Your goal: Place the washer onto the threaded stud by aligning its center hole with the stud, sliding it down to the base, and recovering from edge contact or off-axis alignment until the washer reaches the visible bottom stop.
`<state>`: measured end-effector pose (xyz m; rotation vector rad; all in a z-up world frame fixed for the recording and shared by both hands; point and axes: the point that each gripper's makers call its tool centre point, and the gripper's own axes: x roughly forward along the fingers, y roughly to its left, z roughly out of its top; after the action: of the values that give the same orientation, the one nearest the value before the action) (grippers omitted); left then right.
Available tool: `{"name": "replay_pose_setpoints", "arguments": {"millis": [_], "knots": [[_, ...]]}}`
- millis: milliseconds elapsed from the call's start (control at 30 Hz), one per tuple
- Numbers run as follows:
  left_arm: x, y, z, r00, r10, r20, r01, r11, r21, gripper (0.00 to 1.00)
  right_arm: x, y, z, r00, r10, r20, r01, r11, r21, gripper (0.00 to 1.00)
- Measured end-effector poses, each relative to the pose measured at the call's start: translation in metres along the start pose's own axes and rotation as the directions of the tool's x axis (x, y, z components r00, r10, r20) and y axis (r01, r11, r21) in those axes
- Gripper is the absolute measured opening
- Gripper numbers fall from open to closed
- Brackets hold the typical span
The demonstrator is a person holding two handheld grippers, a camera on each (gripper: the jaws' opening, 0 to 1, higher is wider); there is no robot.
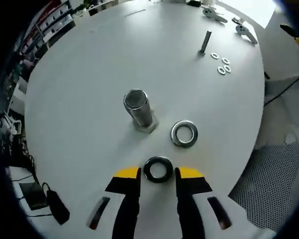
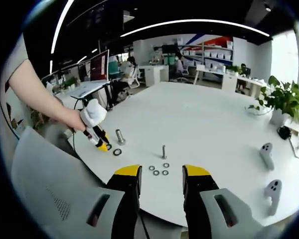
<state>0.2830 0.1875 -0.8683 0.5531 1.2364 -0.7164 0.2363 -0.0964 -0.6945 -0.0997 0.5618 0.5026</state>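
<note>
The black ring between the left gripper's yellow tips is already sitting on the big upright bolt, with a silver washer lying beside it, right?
Not quite. In the left gripper view the black ring lies flat on the table, between the open left gripper tips and apart from the big upright bolt. The silver washer does lie beside the bolt.

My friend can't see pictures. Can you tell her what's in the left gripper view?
A dark washer lies flat on a white round table, in the gap between the open left gripper's yellow-tipped jaws. Just beyond stand a big upright threaded stud and a silver washer lying beside it. Farther off are a thin bolt and some small washers.
</note>
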Motion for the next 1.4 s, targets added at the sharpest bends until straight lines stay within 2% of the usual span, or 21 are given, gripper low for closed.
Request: {"name": "replay_pose_setpoints", "arguments": {"millis": [133, 267, 600, 767, 867, 1233, 1400], "knots": [[0.0035, 0.0057, 0.0003, 1.000, -0.006, -0.020, 0.007, 1.000, 0.020, 0.27, 0.0004, 0.0004, -0.0003, 1.000, 0.003, -0.002, -0.003, 1.000, 0.003, 0.35], [0.0064, 0.0086, -0.0003, 0.998, -0.011, -0.060, 0.016, 0.997, 0.073, 0.26, 0.0006, 0.0010, -0.0007, 1.000, 0.007, -0.003, -0.007, 1.000, 0.003, 0.35], [0.0095, 0.0116, 0.0004, 0.993, -0.004, -0.120, 0.014, 0.997, 0.078, 0.25, 0.0003, 0.0010, -0.0012, 1.000, 0.009, -0.004, -0.009, 1.000, 0.006, 0.35], [0.0091, 0.0099, 0.0003, 0.994, -0.001, -0.105, 0.012, 0.994, 0.110, 0.25, 0.0008, 0.0007, -0.0021, 1.000, 0.009, -0.009, -0.009, 1.000, 0.004, 0.34], [0.0095, 0.0115, 0.0002, 0.996, -0.005, -0.087, 0.013, 0.995, 0.101, 0.24, 0.0009, 0.0007, -0.0021, 1.000, 0.010, -0.010, -0.010, 1.000, 0.006, 0.34], [0.0114, 0.0095, 0.0016, 0.990, 0.000, -0.141, 0.015, 0.994, 0.109, 0.21, 0.0008, 0.0015, -0.0012, 1.000, 0.015, -0.006, -0.015, 1.000, 0.009, 0.34], [0.0103, 0.0104, 0.0016, 0.992, -0.007, -0.127, 0.016, 0.998, 0.068, 0.21, 0.0015, 0.0021, -0.0018, 1.000, 0.018, -0.011, -0.018, 1.000, 0.005, 0.34]]}}
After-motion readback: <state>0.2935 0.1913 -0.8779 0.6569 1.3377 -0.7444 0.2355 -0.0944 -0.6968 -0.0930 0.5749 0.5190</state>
